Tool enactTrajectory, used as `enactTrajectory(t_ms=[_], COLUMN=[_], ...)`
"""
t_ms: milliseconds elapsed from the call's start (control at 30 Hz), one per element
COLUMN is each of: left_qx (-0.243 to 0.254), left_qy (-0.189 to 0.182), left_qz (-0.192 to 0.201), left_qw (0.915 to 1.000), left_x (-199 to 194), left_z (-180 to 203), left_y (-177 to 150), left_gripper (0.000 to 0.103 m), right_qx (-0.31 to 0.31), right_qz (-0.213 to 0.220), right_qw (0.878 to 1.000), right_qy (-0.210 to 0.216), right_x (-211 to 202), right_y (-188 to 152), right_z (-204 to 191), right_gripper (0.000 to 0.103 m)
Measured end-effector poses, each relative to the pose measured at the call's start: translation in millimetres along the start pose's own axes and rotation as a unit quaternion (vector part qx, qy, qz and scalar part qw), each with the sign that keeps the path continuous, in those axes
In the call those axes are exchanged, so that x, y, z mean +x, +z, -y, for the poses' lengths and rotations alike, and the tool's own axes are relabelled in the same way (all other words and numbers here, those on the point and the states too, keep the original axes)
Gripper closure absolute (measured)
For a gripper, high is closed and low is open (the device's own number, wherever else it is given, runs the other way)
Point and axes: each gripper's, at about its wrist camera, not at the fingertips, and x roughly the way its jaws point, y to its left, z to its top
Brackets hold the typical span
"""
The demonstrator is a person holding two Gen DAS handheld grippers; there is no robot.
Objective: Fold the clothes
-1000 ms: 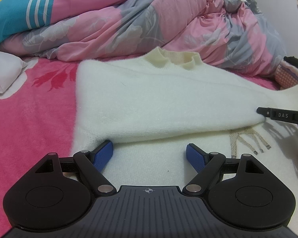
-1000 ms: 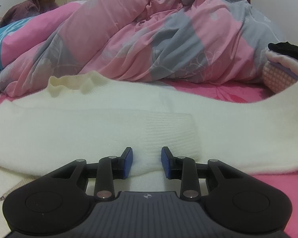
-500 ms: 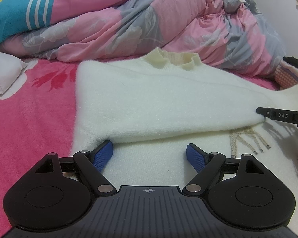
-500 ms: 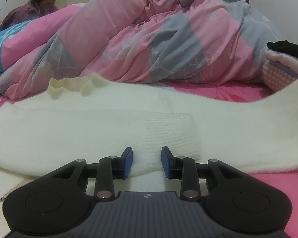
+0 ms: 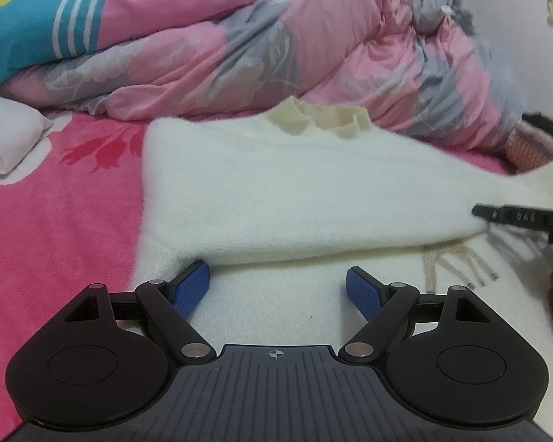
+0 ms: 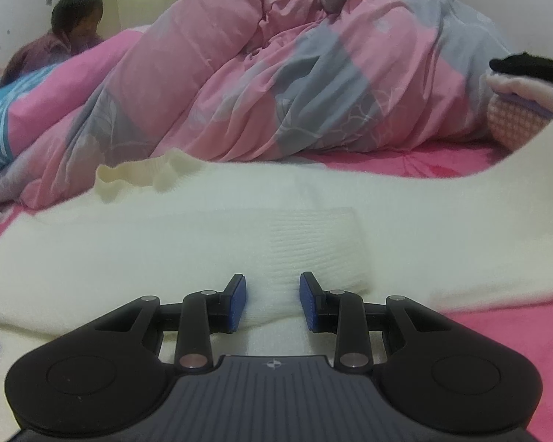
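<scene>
The white sweater (image 5: 276,191) lies on the bed, its folded sleeve between the half-open right gripper (image 6: 272,302) fingers, unpinched, so it may slip; the left gripper (image 5: 276,291) gapes empty.

Ahead of the left gripper (image 5: 276,287), whose matt black plastic arms carry textured blue pads (image 5: 190,289), lies a fuzzy cream knit sweater (image 5: 276,184) with ribbed cuff (image 6: 313,235). Beyond: plush pink blanket (image 5: 55,221), smooth crinkled cotton-like duvet (image 5: 239,48).
</scene>
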Motion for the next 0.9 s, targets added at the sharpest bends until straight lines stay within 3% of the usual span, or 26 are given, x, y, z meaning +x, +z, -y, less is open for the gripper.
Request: enactTrajectory(t_ms=[167,367,500,567,633,767,833,900], left_qx=[-0.013,-0.013,0.001,0.031,0.055,0.010,-0.027,-0.030], left_qy=[0.007,0.008,0.084,0.152,0.197,0.221,0.209,0.205], left_qz=[0.035,0.030,0.028,0.011,-0.017,-0.021,-0.028,-0.030], left_qw=[0.9993,0.9994,0.9961,0.9879,0.9788,0.9750,0.9771,0.9779], left_x=[-33.9,-40.0,-32.6,-22.2,-6.9,-2.6,-5.7,-7.7], left_z=[-3.0,-6.1,-5.9,-4.8,-8.6,-31.6,-45.1,-47.6], left_y=[-6.7,-11.0,4.6,9.8,11.3,18.5,18.5,15.1], left_gripper=[0.021,0.027,0.032,0.031,0.030,0.027,0.027,0.027], right_qx=[0.009,0.041,0.048,0.052,0.057,0.071,0.080,0.085], right_qz=[0.003,0.008,0.009,0.010,0.011,0.013,0.013,0.014], right_qw=[1.000,0.999,0.998,0.998,0.997,0.996,0.995,0.994], right_qy=[0.007,0.032,0.038,0.041,0.045,0.056,0.063,0.067], right_x=[-1.1,-1.0,-1.7,-2.0,-2.1,-2.0,-2.0,-2.0], right_y=[-0.7,-1.9,-1.9,-2.0,-2.5,-2.5,-2.6,-2.7], right_z=[2.8,14.3,17.1,18.5,20.3,25.3,28.3,29.9], right_gripper=[0.069,0.069,0.069,0.069,0.069,0.069,0.069,0.069])
